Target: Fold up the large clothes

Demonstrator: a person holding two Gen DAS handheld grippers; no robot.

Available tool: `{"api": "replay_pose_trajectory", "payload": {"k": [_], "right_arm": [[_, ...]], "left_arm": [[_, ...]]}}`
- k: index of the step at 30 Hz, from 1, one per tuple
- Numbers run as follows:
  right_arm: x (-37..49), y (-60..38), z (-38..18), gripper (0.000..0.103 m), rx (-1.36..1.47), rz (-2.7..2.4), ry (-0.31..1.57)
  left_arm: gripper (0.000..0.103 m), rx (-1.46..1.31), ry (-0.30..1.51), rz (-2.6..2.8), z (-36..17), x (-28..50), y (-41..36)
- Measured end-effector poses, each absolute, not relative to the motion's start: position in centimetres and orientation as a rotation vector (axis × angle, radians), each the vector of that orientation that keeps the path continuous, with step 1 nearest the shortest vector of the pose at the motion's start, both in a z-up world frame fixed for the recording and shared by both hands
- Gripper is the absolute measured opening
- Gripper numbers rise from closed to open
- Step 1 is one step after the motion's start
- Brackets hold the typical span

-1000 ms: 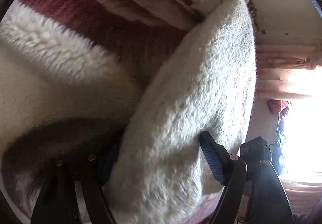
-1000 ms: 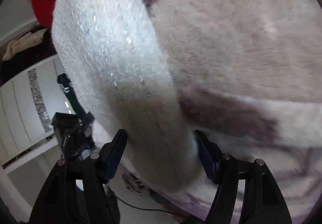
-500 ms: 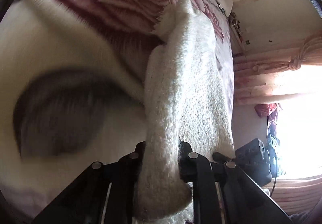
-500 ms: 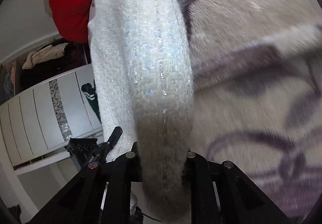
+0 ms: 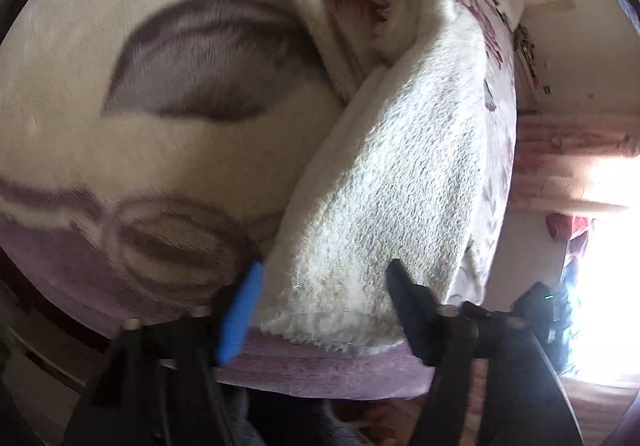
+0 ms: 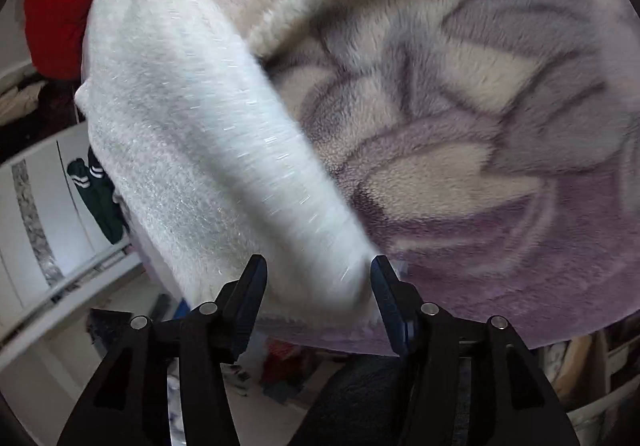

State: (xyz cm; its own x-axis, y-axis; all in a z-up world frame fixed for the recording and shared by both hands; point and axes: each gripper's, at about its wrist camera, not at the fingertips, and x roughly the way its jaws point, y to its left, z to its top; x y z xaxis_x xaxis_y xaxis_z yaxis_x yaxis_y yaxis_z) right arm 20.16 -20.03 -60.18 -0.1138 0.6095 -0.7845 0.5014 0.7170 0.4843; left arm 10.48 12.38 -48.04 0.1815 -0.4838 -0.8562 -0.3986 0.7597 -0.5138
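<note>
The left tongs [image 5: 322, 286] stand spread wide, their blue-padded finger on one side and black finger on the other, with the hem of the white fuzzy garment [image 5: 384, 181] lying between them but not pinched. The right tongs [image 6: 316, 278] are likewise spread, the other end of the same white fuzzy garment [image 6: 200, 149] resting between the tips without being gripped. Ahead of both tongs the garment lies as a long folded strip on the plush floral blanket [image 6: 480, 125] that covers the bed, its near edge close to the blanket's edge. Beyond the far end of the strip, ahead of the right tongs and to their left, sits a red cloth [image 6: 56, 5]. Further left stands a white wardrobe [image 6: 36, 205] with a dark green garment [image 6: 96, 201] hanging against it. Right of the left tongs, a bright window [image 5: 600, 246] glares beside pink curtains [image 5: 560, 149].
</note>
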Motion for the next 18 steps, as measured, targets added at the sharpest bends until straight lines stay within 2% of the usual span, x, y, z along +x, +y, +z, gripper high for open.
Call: {"api": "replay_pose_trajectory", "payload": {"k": [5, 8, 9, 11, 14, 18], "right_arm": [[20.2, -18.6, -59.3, 0.056, 0.746, 0.163, 1.758], [19.6, -19.7, -61.8, 0.054, 0.716, 0.164, 1.759], [19.2, -19.8, -64.1, 0.046, 0.632, 0.117, 1.779], [18.5, -19.7, -67.0, 0.044, 0.585, 0.057, 1.862], [18.4, -20.9, -67.4, 0.044, 0.749, 0.037, 1.893], [21.4, -20.9, -61.0, 0.045, 0.672, 0.112, 1.798]], "left_arm": [[0.062, -0.685, 1.51, -0.091, -50.8, 10.3, 10.2], [0.058, -0.589, 1.584, -0.032, -54.1, 10.2, 9.5], [0.059, -0.629, 1.605, -0.008, -55.6, 9.7, 10.1], [0.058, -0.752, 1.607, 0.026, -56.7, 9.1, 11.4], [0.056, -0.703, 1.546, 0.03, -52.0, 9.2, 11.7], [0.059, -0.502, 1.414, 0.076, -45.6, 10.7, 12.4]]}}
